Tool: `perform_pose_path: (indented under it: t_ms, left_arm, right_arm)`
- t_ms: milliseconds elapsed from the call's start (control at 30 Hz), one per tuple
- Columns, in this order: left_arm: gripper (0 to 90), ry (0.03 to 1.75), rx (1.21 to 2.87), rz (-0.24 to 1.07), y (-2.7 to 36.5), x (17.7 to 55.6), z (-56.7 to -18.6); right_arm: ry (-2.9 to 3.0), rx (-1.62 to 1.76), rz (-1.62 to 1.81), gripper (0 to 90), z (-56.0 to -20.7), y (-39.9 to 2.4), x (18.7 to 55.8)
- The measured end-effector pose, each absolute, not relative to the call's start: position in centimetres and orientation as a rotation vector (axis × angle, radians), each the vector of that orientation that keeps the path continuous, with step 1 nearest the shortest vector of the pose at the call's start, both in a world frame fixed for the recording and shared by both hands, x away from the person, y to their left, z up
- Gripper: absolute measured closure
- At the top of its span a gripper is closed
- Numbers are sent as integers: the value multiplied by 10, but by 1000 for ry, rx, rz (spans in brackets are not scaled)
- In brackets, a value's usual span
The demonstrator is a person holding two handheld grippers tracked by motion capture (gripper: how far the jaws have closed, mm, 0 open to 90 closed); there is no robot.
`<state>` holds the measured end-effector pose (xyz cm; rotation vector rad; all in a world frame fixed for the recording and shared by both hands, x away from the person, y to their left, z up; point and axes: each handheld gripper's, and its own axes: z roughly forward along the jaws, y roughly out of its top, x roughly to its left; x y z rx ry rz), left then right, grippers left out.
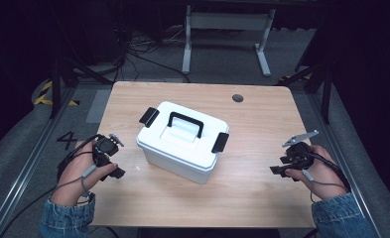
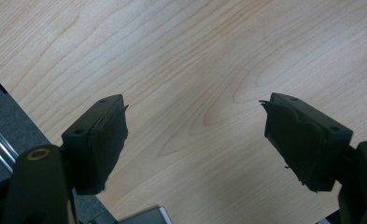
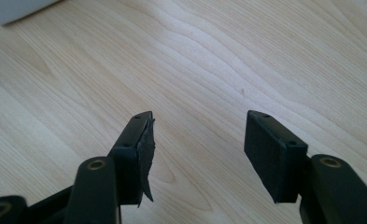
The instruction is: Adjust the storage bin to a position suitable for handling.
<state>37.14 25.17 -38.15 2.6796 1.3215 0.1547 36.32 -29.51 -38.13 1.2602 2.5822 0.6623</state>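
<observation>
A white plastic box [image 1: 182,141] with a black carry handle [image 1: 186,123] and black side latches [image 1: 220,142] stands in the middle of the wooden table [image 1: 262,124], lid on. My left gripper [image 1: 114,172] rests low at the table's left, a short way from the box, jaws open over bare wood [image 2: 195,126]. My right gripper [image 1: 278,170] sits at the table's right, pointing toward the box, jaws wide open with nothing between them [image 3: 197,140]. A pale corner of the box [image 3: 13,9] shows at the top left of the right gripper view.
A round cable hole [image 1: 237,97] lies near the table's far edge. Beyond the table stand a white frame [image 1: 227,29] and floor cables [image 1: 133,49]. The table's left edge runs close beside my left gripper.
</observation>
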Motion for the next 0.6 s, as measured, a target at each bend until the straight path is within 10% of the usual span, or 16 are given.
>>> perform_pose_path:
  t_ms: [600]
  left_arm:
    - [224,1348,2623,119,259,378,-373]
  right_arm:
    - [2546,1207,757,422,-329,-268,371]
